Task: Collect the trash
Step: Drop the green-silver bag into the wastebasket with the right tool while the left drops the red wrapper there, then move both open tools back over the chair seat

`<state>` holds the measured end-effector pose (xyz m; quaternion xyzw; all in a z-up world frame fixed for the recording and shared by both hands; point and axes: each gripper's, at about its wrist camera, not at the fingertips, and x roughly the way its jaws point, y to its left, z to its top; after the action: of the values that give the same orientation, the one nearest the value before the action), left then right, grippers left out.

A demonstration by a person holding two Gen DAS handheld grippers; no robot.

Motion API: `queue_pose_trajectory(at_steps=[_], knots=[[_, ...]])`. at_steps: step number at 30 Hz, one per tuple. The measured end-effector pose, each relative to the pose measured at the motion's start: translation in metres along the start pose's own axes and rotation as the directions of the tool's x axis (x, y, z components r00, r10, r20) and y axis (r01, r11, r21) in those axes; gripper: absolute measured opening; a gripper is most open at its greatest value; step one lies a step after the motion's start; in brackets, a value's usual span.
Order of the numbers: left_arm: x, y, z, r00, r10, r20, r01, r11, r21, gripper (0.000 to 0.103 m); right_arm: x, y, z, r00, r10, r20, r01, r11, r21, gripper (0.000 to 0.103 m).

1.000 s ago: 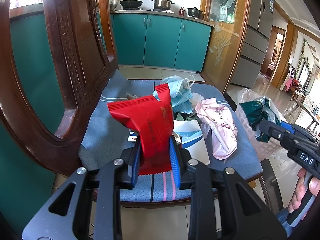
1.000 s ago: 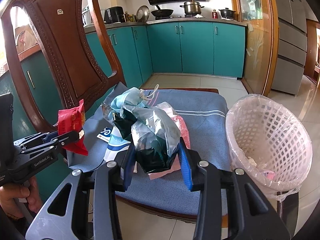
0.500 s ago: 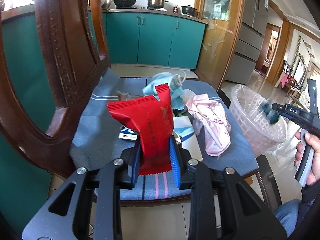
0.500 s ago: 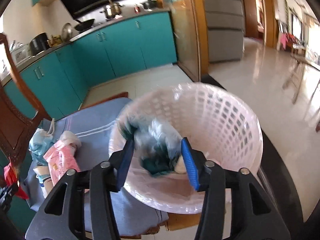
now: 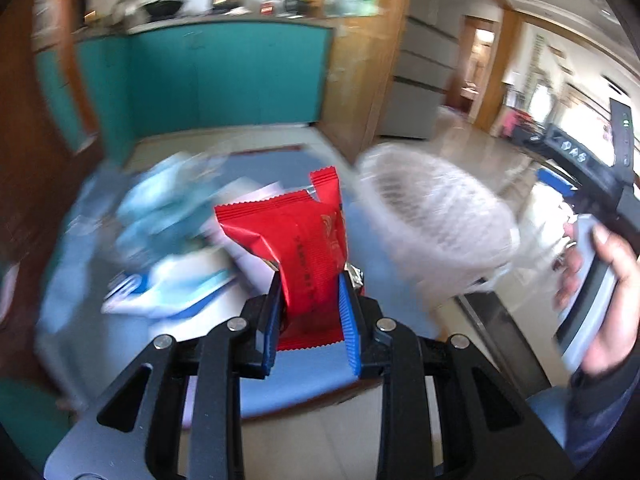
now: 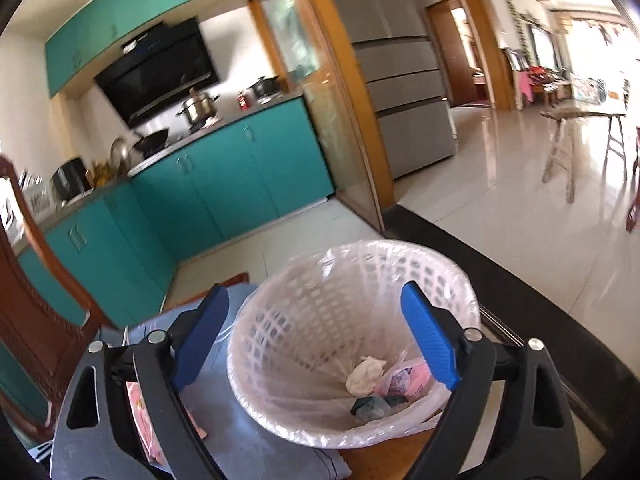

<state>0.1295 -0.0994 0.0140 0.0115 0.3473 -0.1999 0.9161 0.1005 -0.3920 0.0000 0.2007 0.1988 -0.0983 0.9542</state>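
My left gripper [image 5: 308,280] is shut on a red snack packet [image 5: 298,244], held upright above the blue chair cushion [image 5: 308,372]. Blurred trash lies behind it: a pale blue mask [image 5: 160,204] and white-blue packaging [image 5: 176,288]. The white lattice basket [image 5: 436,224] with a plastic liner stands to the right. My right gripper [image 6: 312,308] hangs over that basket [image 6: 280,364], its jaws opening wide with nothing between them. A dark green bag [image 6: 374,404], a white wad [image 6: 364,374] and a pink wrapper [image 6: 404,378] lie in the basket's bottom.
The carved wooden chair back [image 6: 36,320] rises at the left. Teal kitchen cabinets [image 6: 224,184] and a grey fridge [image 6: 404,92] stand behind. A pink wrapper [image 6: 140,404] lies on the cushion under my right gripper. A hand [image 5: 604,276] holds the right gripper's handle.
My right gripper carried the dark green bag from the cushion over the basket and opened; the bag now lies inside. My left gripper swung right toward the basket with the red packet.
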Motion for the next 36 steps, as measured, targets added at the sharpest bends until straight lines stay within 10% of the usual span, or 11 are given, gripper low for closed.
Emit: queue_pose_trajectory(at_steps=[7,9,10,19,27,36], knots=[[0.081,-0.092,0.065,0.992,-0.124,0.000,0.124,0.990,0.068,0.034,-0.012,-0.020,0.006,0.999,-0.018,0.046,0.014,0.996,0.085,0.087],[0.104,-0.107,0.074,0.994,-0.108,-0.023,0.110,0.990,0.084,0.083,-0.012,-0.019,0.006,0.999,-0.018,0.051,0.014,0.997,0.080,0.087],[0.111,-0.107,0.074,0.997,-0.082,-0.006,0.082,0.994,0.076,0.086,-0.013,-0.018,0.004,0.999,-0.017,0.050,0.013,0.997,0.076,0.087],[0.027,-0.019,0.044,0.996,0.070,0.052,-0.071,0.997,0.012,0.096,-0.007,0.010,-0.006,1.000,0.026,0.002,-0.026,1.000,-0.008,0.087],[-0.044,0.089,-0.023,0.961,0.277,0.011,-0.272,0.951,-0.148,0.099,-0.011,0.108,-0.057,0.972,0.167,-0.168,-0.208,0.940,-0.269,0.087],[-0.045,0.110,-0.044,0.971,0.232,-0.052,-0.238,0.950,-0.200,0.099,-0.023,0.181,-0.113,0.937,0.199,-0.287,-0.316,0.831,-0.458,0.087]])
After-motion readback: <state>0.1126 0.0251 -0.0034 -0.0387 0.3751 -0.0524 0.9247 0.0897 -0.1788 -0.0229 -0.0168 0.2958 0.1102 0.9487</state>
